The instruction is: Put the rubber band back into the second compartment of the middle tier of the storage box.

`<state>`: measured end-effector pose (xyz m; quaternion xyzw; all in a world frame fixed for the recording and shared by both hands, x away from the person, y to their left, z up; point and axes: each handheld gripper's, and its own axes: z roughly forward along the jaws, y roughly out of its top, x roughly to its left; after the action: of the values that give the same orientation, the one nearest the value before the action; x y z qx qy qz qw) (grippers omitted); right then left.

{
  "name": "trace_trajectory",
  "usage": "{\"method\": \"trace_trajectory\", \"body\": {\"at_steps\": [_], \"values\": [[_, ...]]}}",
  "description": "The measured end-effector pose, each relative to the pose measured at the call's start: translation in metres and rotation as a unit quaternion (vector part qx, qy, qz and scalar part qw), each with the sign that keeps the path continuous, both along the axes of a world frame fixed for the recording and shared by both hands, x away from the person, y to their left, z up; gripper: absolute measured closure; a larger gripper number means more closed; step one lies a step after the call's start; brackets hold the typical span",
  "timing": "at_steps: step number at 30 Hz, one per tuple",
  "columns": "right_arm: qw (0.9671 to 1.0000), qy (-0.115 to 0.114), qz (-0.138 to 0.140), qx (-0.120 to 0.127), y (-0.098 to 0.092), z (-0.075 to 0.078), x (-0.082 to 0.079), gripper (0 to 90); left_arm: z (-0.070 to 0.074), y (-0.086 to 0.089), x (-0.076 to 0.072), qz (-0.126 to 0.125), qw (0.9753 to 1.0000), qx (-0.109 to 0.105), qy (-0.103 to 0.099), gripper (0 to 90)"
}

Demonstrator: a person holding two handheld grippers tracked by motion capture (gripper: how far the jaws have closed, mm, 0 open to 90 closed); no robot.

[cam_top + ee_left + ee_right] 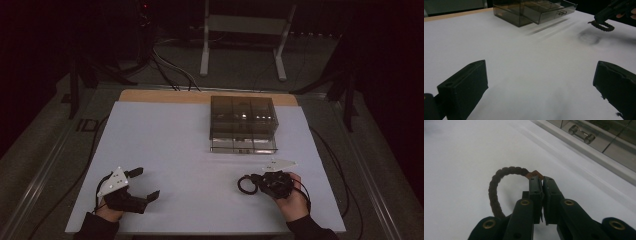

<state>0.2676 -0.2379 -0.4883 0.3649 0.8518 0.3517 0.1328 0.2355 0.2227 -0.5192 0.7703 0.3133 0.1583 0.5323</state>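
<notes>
A dark braided loop [496, 187] with a small copper-coloured tag [534, 174] hangs from my right gripper [542, 182], which is shut on it at the tag end. In the high view the braided loop [245, 184] sticks out to the left of the right gripper [260, 181], low over the white table cover. From the left gripper view the braided loop [602, 25] shows far off at the upper right. My left gripper [147, 184] rests at the near left, open with nothing between its fingers [464, 87].
A smoky clear drawer box [243, 117] stands at the table's back middle, its lowest drawer [243, 145] pulled out toward me; its clear knob [582, 133] lies just beyond the right gripper. The white table cover [175, 145] spreads between the grippers. Stands and cables lie on the floor behind.
</notes>
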Motion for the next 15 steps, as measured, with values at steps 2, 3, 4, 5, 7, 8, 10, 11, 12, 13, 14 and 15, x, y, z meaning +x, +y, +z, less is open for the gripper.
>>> {"method": "trace_trajectory", "body": {"at_steps": [2,3,4,5,7,8,10,11,12,13,14,15], "values": [[1.0000,-0.001,0.003,-0.002,0.001,0.001,0.001,85.9,0.000,0.000,0.000,0.000,1.0000,-0.001,0.001,0.4],[1.0000,-0.002,0.004,-0.001,0.001,0.002,0.001,85.9,0.000,0.000,0.000,0.001,1.0000,-0.003,0.001,0.4],[1.0000,-0.002,0.004,-0.001,0.001,0.002,0.001,85.9,0.000,0.000,0.000,0.000,1.0000,-0.001,-0.001,0.4],[1.0000,-0.003,0.005,-0.003,0.001,0.003,0.001,85.9,0.000,0.000,0.000,-0.001,1.0000,0.001,-0.001,0.4],[1.0000,-0.004,0.006,-0.003,0.001,0.004,0.001,85.9,0.000,0.000,0.000,-0.001,1.0000,0.001,-0.001,0.4],[1.0000,-0.004,0.006,-0.003,0.001,0.004,0.002,85.9,0.000,0.000,0.000,0.001,1.0000,-0.003,0.001,0.4],[1.0000,-0.004,0.003,-0.002,0.001,0.006,0.004,85.9,0.001,0.000,0.000,-0.001,1.0000,0.000,-0.001,0.4],[1.0000,-0.003,0.003,-0.003,0.001,0.007,0.004,85.9,0.001,0.000,0.000,-0.002,1.0000,0.000,-0.002,0.4],[1.0000,-0.004,0.003,-0.004,0.001,0.008,0.004,85.9,0.001,0.000,0.000,-0.001,1.0000,-0.001,-0.002,0.4],[1.0000,-0.004,0.003,-0.004,0.001,0.009,0.005,85.9,0.001,0.000,0.000,-0.001,1.0000,-0.002,-0.001,0.4],[1.0000,-0.004,0.002,-0.005,0.001,0.010,0.006,85.9,0.001,0.000,0.000,-0.001,1.0000,-0.002,-0.001,0.4],[1.0000,-0.004,0.002,-0.005,0.001,0.011,0.007,85.9,0.001,0.000,0.000,-0.002,1.0000,0.000,-0.001,0.4]]}}
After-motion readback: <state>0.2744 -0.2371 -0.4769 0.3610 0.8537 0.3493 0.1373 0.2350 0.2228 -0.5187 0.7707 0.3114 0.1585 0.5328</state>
